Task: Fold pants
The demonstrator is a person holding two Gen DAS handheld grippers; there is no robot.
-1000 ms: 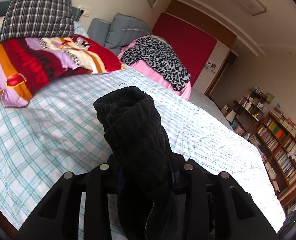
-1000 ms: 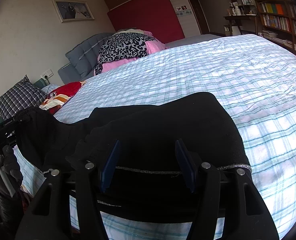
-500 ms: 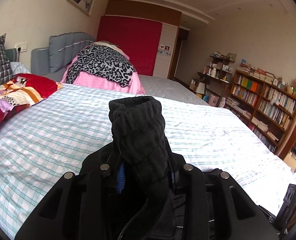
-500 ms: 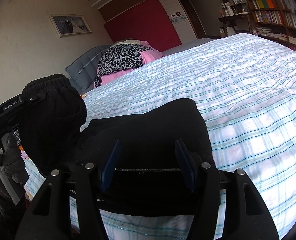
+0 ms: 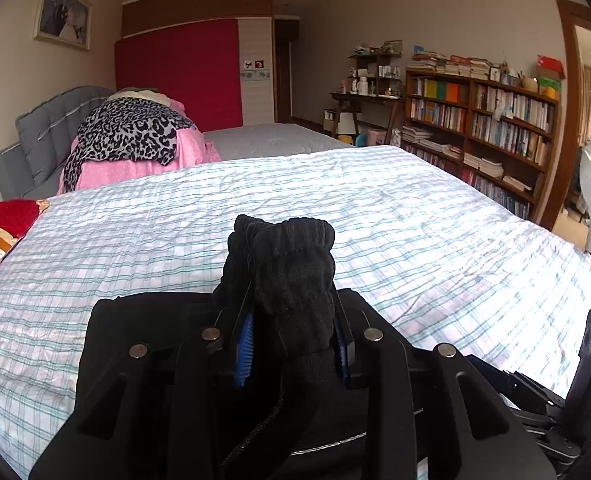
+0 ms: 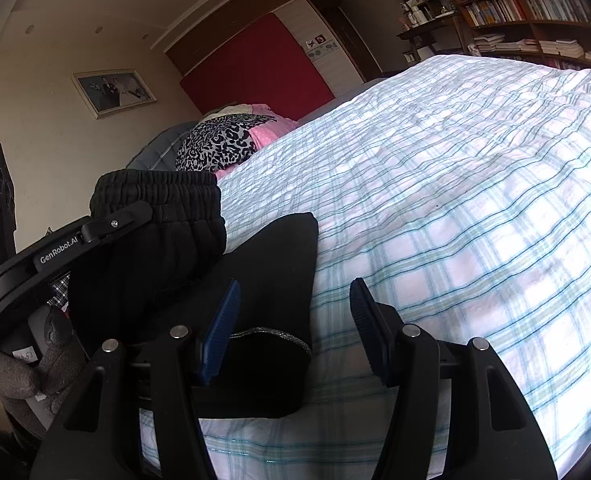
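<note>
Left hand-held gripper point(image 5: 293, 344) clenched on the bunched waistband of the black pants point(image 5: 291, 276), lifted to carry it over the part lying on the bed point(image 6: 475, 208). Right hand-held gripper point(image 6: 295, 320) released, jaws apart, pants edge just inside its left finger.

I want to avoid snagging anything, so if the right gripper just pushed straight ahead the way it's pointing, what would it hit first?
Probably the plaid bedspread. The right gripper points slightly down over it, jaws open. The black pants lie against its left finger rather than squarely ahead, though depth is hard to judge.
</note>
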